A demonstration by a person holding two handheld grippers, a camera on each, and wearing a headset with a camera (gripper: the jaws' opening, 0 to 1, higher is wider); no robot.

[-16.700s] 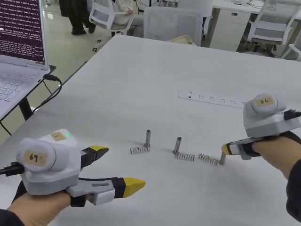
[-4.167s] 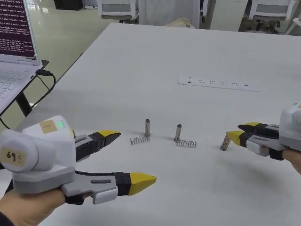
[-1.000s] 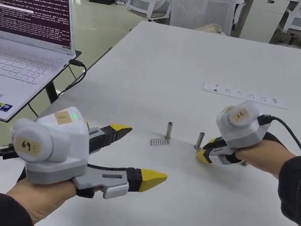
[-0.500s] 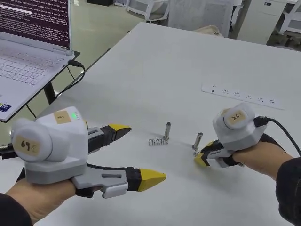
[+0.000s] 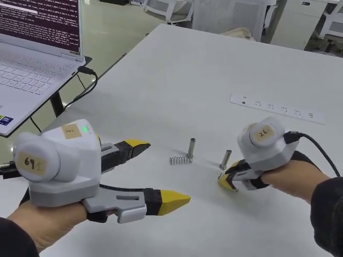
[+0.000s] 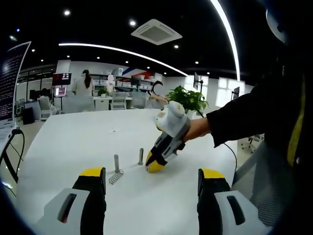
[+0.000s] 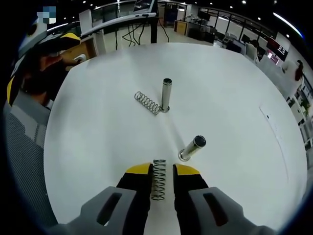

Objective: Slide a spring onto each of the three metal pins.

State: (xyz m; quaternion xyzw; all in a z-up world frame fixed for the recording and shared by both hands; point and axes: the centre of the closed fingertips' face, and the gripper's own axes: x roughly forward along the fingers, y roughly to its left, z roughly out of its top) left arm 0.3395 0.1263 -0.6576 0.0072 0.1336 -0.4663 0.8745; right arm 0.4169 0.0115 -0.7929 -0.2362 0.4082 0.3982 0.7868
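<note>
Yellow tips, black jaws, pale grey bodies on left gripper (image 5: 162, 171) and right gripper (image 5: 227, 181). Silver spring (image 7: 158, 178) and pins (image 7: 167, 94). Plain white table (image 5: 177, 80). Laptop (image 5: 37, 21) screen purple, white text.

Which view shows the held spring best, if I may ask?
The right gripper view: the spring sits whole between the right tongs. The head view hides it behind the gripper; the left gripper view makes it too small to tell.

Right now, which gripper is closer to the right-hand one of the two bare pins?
Right. The right gripper, shut on a spring, sits just beside that pin; the left gripper hangs open, farther off to its left.
</note>
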